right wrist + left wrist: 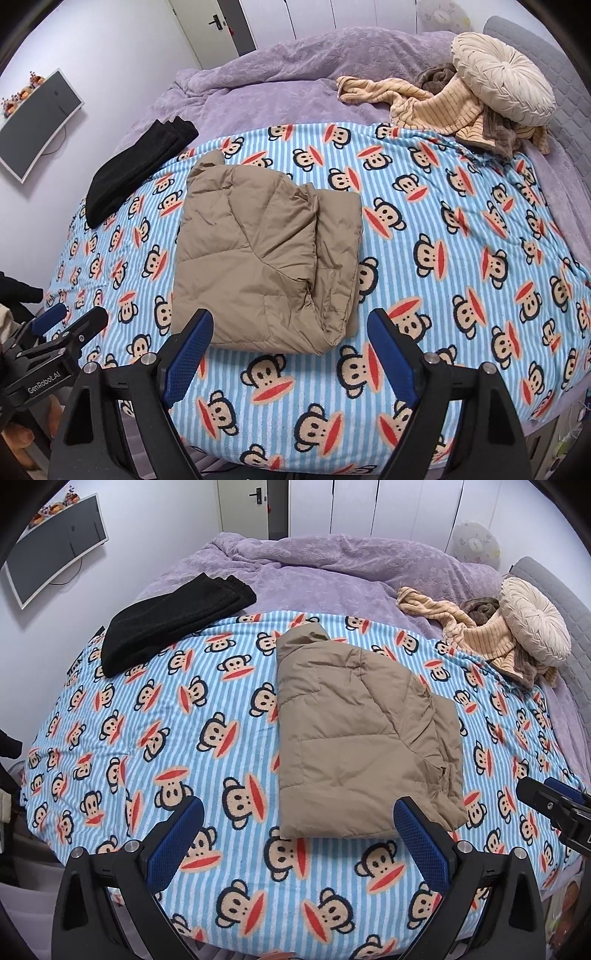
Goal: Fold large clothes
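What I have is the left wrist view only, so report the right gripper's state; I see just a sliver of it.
Observer: The right gripper is open and empty. The near edge of the tan jacket lies just ahead, between its fingers.
Operator: Describe the jacket's right side.
Observer: Two stacked layers show there. The top one ends in a wrinkled edge, and a lower strip sticks out beyond it.
Operator: Now give me my left gripper from outside.
Observer: The left gripper sits off the jacket's left, over the edge of the monkey blanket, touching no garment.
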Demonstrator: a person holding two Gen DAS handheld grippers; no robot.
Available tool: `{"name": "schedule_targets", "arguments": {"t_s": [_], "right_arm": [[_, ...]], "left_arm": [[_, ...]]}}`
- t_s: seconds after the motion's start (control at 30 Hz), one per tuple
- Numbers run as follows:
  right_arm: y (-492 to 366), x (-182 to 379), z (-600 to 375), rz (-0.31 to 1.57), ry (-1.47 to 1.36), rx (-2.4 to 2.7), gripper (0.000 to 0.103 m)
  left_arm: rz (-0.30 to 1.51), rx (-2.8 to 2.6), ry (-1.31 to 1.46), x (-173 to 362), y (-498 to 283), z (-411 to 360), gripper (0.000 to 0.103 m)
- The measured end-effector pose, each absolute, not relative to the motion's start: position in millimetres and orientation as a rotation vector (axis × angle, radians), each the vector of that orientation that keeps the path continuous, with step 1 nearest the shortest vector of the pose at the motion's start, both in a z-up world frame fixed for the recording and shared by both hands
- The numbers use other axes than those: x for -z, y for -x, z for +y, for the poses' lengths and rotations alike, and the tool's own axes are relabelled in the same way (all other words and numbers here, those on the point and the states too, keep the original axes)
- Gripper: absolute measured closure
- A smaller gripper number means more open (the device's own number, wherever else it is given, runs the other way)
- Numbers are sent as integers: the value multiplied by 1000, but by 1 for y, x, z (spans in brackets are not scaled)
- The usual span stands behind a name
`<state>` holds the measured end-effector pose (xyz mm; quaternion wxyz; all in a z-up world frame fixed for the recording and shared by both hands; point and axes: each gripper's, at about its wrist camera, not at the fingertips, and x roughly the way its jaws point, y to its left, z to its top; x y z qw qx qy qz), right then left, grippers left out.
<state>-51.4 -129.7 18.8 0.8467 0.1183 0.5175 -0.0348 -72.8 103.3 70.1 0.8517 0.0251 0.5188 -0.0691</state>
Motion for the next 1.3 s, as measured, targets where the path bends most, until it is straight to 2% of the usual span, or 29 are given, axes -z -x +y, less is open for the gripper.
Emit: {"name": "schedule_targets", "arguments": {"t_s": [0.5,1.3], "right_arm": [[52,-41,-127,1033,-208,117,15],[52,-42,-132,1034,-211,120,15]], "left_arm": [[1038,115,-79,-92,77,103,0],[1022,104,-76,-100,76,100,0]]}}
